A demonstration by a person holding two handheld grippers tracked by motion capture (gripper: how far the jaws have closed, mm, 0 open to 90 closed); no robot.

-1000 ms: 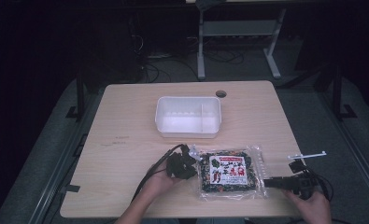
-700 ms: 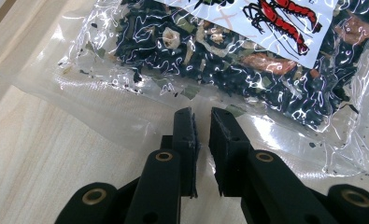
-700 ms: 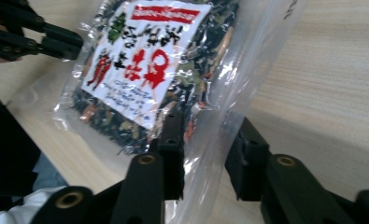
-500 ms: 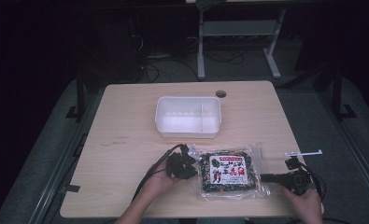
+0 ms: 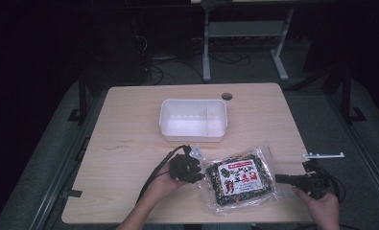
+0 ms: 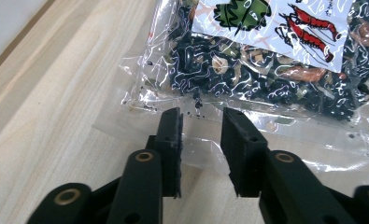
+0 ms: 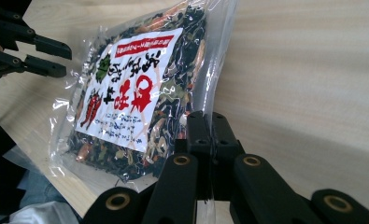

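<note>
A clear bag of dark dried seaweed mix (image 5: 241, 179) with a white label printed in red lies flat near the table's front edge. My left gripper (image 5: 202, 171) is at the bag's left end. In the left gripper view it (image 6: 202, 133) stands open, its jaws on either side of the bag's clear sealed edge (image 6: 196, 144). My right gripper (image 5: 277, 179) meets the bag's right side. In the right gripper view it (image 7: 205, 123) is shut, with the bag's clear side edge (image 7: 209, 84) running in between the jaws. The bag (image 7: 135, 93) stretches away toward the left gripper (image 7: 56, 58).
A white plastic tub (image 5: 193, 120) with a divider stands at the middle of the wooden table (image 5: 129, 139), behind the bag. A cable hole (image 5: 227, 96) is at the back edge. A small white bracket (image 5: 324, 155) juts off the table's right edge.
My right gripper has moved left, from off the table's right side up to the bag's right edge. The left gripper and the bag have barely shifted.
</note>
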